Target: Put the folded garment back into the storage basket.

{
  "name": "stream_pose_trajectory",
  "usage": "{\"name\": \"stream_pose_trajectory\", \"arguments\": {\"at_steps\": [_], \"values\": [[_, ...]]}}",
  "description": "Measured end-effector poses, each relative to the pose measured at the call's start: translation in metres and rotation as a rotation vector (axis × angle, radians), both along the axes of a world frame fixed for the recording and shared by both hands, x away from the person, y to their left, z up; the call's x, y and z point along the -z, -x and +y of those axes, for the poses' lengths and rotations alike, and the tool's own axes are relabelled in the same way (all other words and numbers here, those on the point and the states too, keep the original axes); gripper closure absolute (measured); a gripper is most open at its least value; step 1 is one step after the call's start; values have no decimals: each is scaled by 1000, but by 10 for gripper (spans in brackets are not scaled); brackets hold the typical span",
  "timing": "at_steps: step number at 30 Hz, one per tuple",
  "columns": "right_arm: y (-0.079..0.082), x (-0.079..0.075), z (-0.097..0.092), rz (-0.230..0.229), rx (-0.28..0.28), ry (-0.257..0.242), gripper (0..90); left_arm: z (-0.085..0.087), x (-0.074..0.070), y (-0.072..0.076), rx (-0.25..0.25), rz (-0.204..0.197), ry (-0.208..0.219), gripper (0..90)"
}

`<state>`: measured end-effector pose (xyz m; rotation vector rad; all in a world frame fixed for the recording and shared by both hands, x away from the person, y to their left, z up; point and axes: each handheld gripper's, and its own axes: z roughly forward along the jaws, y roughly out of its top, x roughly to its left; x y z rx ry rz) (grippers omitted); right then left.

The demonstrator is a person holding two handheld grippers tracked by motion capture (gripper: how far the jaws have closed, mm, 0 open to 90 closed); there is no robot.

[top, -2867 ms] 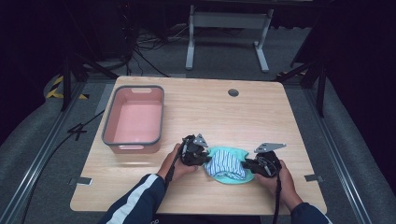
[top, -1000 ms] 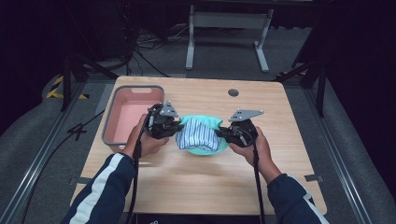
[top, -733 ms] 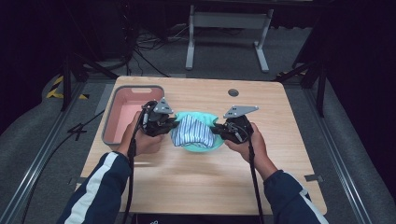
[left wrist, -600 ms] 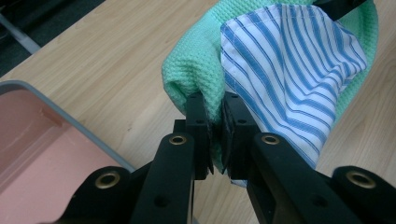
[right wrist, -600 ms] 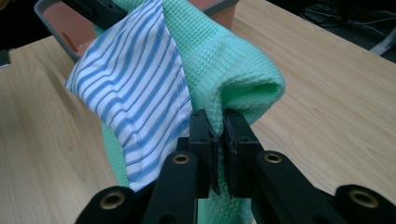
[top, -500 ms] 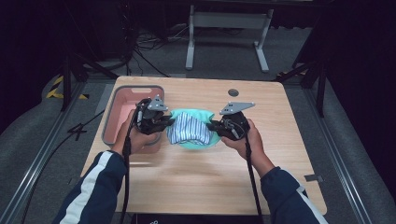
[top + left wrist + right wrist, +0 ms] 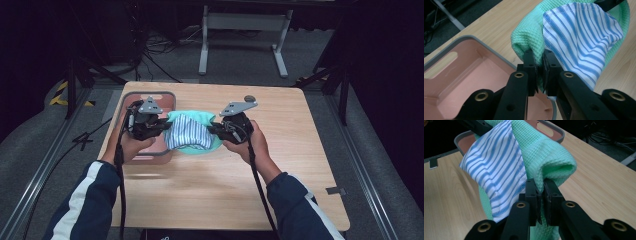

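Presently, items in hand. My left claw: jaws clamped on a bunched edge of the green waffle cloth. My right claw: jaws pinched on the opposite edge of that cloth. Striped blue-and-white fabric: lying against the green cloth, hanging between my two claws, held clear of the bench. Pink tray: grey-rimmed, directly beneath my left claw, its near corner just under the cloth. Bench: pale wood, below my right claw.
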<state>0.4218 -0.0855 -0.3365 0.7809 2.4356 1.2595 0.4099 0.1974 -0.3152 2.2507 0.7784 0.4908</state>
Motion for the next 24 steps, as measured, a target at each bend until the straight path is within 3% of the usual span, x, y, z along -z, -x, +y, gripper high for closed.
{"name": "stream_pose_trajectory", "arguments": {"at_steps": [10, 24], "values": [[-6, -8, 31, -5, -32, 6, 829, 28, -2, 1, -51, 5, 7, 827], [-18, -4, 73, 7, -73, 10, 828, 55, -8, -4, -118, 1, -26, 827]]}}
